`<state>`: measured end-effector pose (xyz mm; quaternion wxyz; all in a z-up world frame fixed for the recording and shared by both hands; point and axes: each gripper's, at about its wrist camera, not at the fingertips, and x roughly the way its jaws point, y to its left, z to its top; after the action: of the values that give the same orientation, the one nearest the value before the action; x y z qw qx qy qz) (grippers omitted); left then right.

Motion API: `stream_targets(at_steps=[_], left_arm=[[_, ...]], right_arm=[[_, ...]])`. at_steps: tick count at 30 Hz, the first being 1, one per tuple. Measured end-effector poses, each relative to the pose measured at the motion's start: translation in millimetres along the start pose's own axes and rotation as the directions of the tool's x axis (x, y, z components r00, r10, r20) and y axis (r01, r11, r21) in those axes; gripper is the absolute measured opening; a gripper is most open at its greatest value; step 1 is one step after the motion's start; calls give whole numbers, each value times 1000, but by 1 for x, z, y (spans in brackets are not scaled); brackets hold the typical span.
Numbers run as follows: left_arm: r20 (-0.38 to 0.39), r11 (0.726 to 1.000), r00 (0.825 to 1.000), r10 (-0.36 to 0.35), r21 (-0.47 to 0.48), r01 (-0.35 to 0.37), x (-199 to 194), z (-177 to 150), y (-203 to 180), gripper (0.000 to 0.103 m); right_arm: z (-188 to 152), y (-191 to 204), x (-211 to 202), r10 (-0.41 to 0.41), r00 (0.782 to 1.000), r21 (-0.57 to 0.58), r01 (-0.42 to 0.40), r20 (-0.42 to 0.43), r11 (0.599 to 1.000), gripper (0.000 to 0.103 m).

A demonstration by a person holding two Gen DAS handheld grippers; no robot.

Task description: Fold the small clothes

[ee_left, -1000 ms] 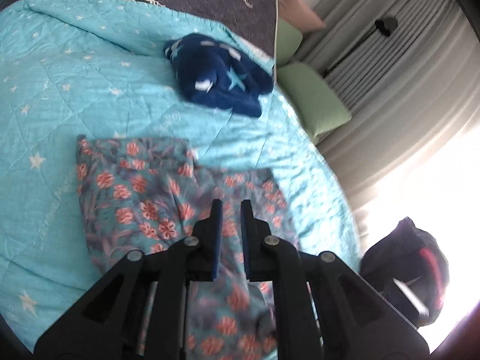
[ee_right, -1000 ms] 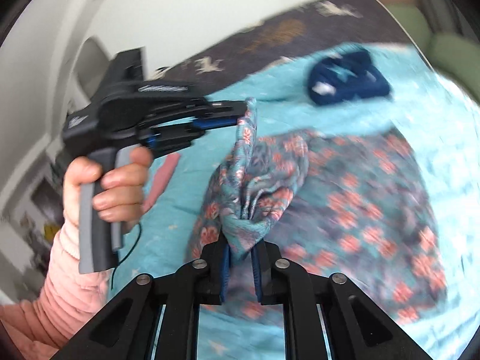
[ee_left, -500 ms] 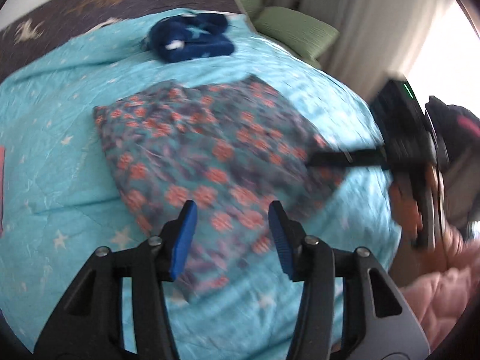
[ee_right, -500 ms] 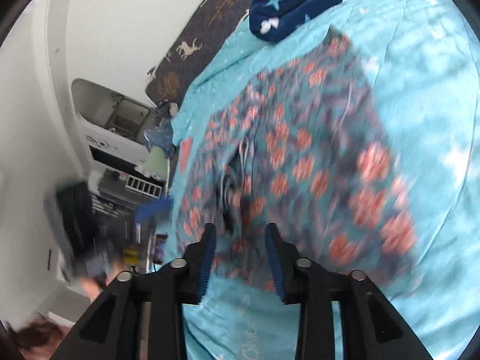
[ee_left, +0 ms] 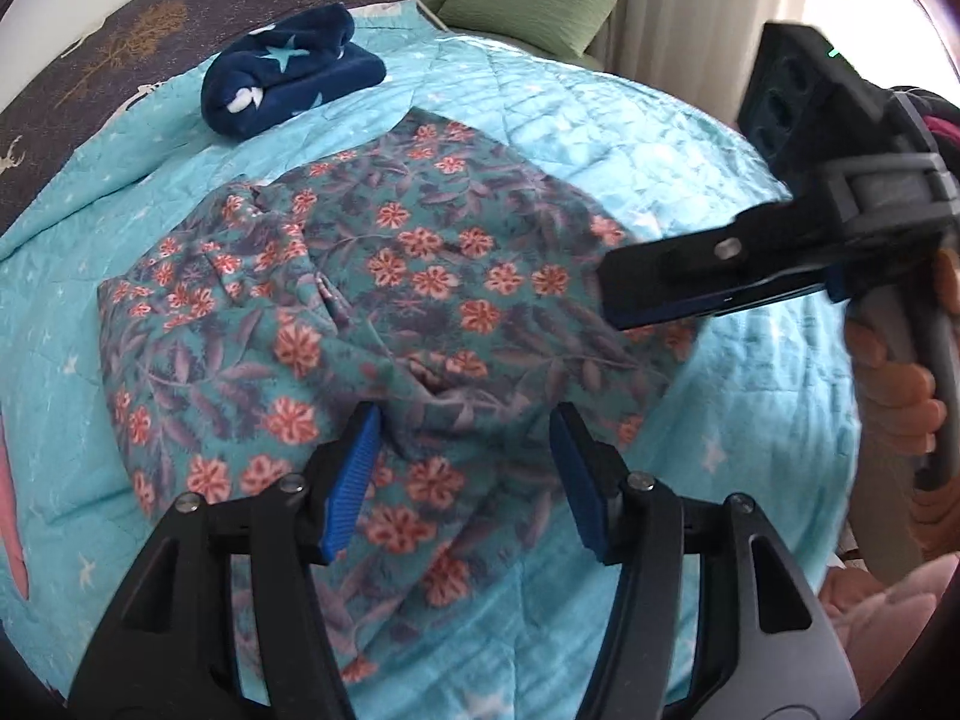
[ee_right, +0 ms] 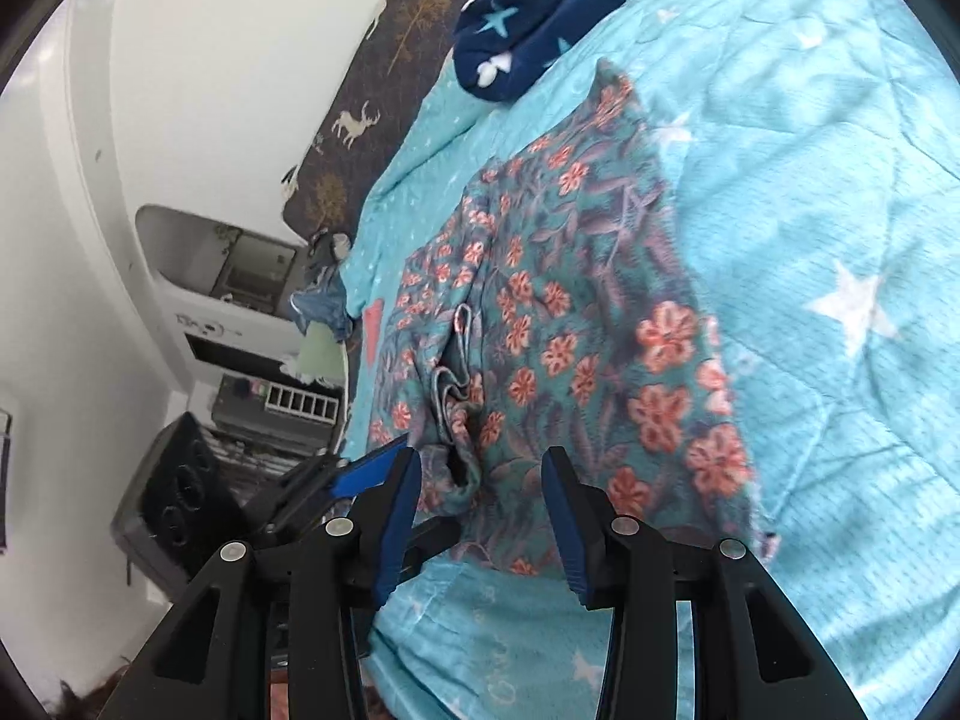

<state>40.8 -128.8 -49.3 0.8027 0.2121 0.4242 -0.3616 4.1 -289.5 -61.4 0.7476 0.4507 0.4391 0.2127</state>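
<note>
A teal garment with red flowers [ee_left: 420, 276] lies folded and rumpled on the turquoise quilt [ee_left: 600, 120]. My left gripper [ee_left: 465, 474] hovers over its near edge; the jaws are opening, with cloth below them but not pinched. My right gripper [ee_left: 612, 300] comes in side-on from the right, held by a hand [ee_left: 900, 396], its tip over the garment's right edge. In the right wrist view the right gripper [ee_right: 480, 510] is also opening above the garment [ee_right: 570, 330], with loose folds just ahead of it. The left gripper [ee_right: 384, 456] shows at its left.
A folded navy garment with stars [ee_left: 288, 78] rests at the far side of the quilt, by a dark deer-print cover [ee_left: 120, 42]. Green pillows [ee_left: 528, 0] and curtains stand behind. A pink item [ee_left: 12, 516] lies at the left edge. White shelving [ee_right: 240, 300] stands beyond the bed.
Both grippers let go of the floral garment and opened. The raised fold dropped onto the quilt. Both hands swung down and rolled over it.
</note>
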Motion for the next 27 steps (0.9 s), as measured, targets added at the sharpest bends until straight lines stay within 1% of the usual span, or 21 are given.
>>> stream_targets(at_steps=[2, 3, 4, 5, 6, 9, 11, 12, 14, 16, 17, 18, 19, 20, 22, 23, 25, 26, 27], left_arm=[[-3, 1000, 1000, 4, -16, -4, 2, -1, 1, 47], [2, 1000, 1000, 14, -16, -14, 0, -2, 2, 31], [4, 1000, 1000, 26, -19, -26, -3, -3, 4, 20], [2, 999, 1000, 30, -36, -30, -6, -4, 9, 17], [15, 997, 1000, 5, -71, -4, -12, -6, 16, 15], [51, 981, 996, -71, -175, 79, -26, -10, 37, 15], [80, 972, 992, -100, -206, 115, -33, -14, 43, 16], [86, 969, 990, -109, -213, 125, -36, -15, 43, 18], [80, 969, 988, -133, -199, 147, -39, -18, 38, 30], [73, 973, 984, -164, -155, 174, -41, -21, 27, 60], [68, 979, 985, -157, -119, 164, -41, -22, 17, 64], [60, 986, 988, -139, -86, 144, -39, -22, 11, 65], [47, 993, 993, -109, -50, 111, -36, -21, 4, 65], [26, 998, 998, -54, -19, 55, -27, -19, -2, 65], [3, 1000, 1000, 5, -16, -5, -14, -14, -3, 64], [-4, 999, 1000, 30, -28, -30, -6, -11, 0, 59], [-21, 994, 997, 73, -75, -74, 5, -6, 9, 27], [-28, 991, 997, 76, -105, -78, 7, -5, 16, 20], [-22, 989, 998, 51, -141, -54, 4, -4, 25, 15]], right_arm=[[5, 1, -2, 10, 1000, -5, -10, -20, 1000, 49], [8, 2, -1, 14, 999, -9, -15, -35, 1000, 51], [12, 4, 2, 19, 998, -14, -19, -56, 1000, 52], [16, 7, 4, 16, 997, -19, -18, -78, 1000, 52], [19, 9, 7, 7, 995, -26, -10, -95, 1000, 52], [25, 18, 17, -28, 989, -68, 18, -143, 998, 53], [22, 20, 22, -35, 985, -86, 20, -167, 996, 53], [21, 20, 25, -32, 984, -87, 16, -178, 996, 53], [18, 17, 29, -17, 982, -74, 3, -188, 997, 53], [17, 13, 36, -4, 981, -58, -7, -196, 998, 53], [16, 11, 38, 2, 980, -51, -12, -197, 999, 53], [15, 10, 39, 5, 980, -46, -15, -197, 999, 53], [15, 9, 39, 8, 981, -40, -16, -195, 999, 53], [15, 7, 38, 11, 981, -35, -18, -193, 999, 53], [14, 6, 35, 19, 982, -24, -23, -189, 999, 54], [14, 6, 34, 21, 982, -20, -26, -187, 999, 54], [12, 5, 29, 25, 982, -17, -29, -186, 999, 54], [12, 6, 27, 25, 982, -20, -29, -185, 999, 54], [12, 7, 26, 24, 983, -22, -29, -184, 999, 54]])
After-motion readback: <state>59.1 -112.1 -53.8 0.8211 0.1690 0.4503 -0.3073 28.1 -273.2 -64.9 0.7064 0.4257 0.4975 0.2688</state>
